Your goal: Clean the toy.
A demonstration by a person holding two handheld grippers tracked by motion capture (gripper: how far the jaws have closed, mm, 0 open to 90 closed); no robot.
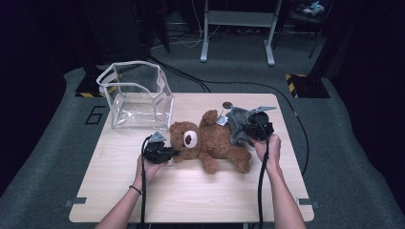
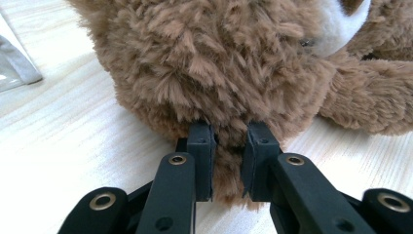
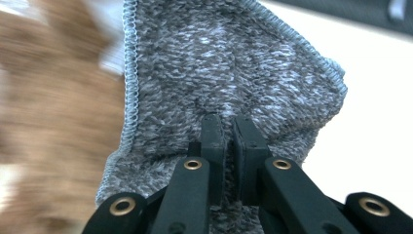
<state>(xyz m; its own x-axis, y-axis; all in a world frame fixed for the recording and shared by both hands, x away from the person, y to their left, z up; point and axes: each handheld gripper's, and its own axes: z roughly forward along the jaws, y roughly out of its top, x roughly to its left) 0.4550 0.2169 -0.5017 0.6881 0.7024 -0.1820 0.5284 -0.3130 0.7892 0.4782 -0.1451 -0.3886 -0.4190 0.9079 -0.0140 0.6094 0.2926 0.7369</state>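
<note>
Left gripper view: we see the left gripper with its jaws clamped on a tuft of brown fur at the edge of the bear's head. The fur bulges between the pads and above them. The bear's white muzzle sits at the upper right of this view, and one brown limb runs off to the right, resting on the table.

Right gripper view: we see the right gripper with its jaws pressed together on a fold of the grey cloth. The cloth is a knitted piece with a stitched hem along its left and upper edges. It hangs in front of the jaws, and the blurred brown of the bear lies to the left of it.

High view: we see the left gripper at the bear's head, which points to the left of the table. The bear lies on its back near the table centre. The right gripper holds the grey cloth just above the bear's legs, at the right side of the table. A clear bag with white edging stands open at the rear left corner, well apart from both grippers.
</note>
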